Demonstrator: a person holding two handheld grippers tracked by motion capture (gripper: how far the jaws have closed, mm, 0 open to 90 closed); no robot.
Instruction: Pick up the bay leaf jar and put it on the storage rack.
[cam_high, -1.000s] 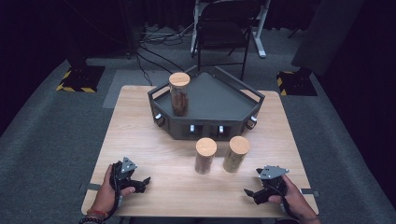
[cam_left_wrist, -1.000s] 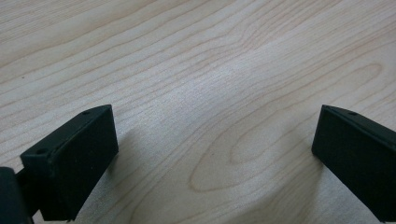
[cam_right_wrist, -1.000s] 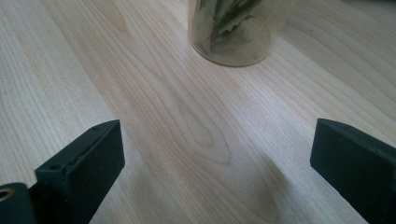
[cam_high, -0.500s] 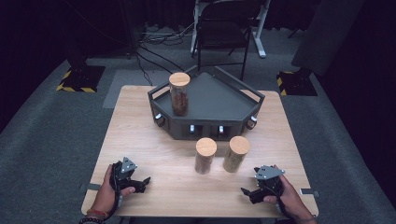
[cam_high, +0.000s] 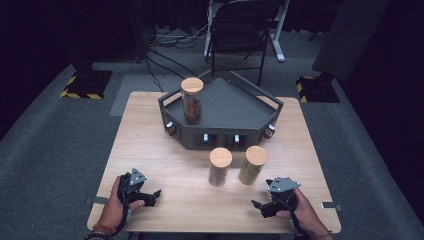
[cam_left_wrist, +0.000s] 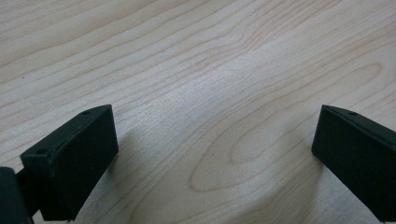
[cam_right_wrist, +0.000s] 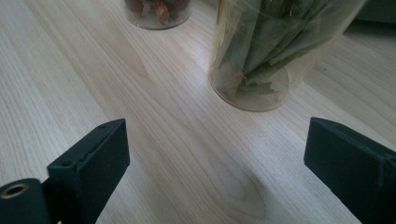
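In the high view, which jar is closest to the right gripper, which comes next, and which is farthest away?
Counting from the right gripper:
1. Jar of green leaves, on the table just ahead of it, rightmost of the two loose jars.
2. Jar beside it, on the table a little further left.
3. Jar in the tray, standing at the back left inside the dark grey tray.
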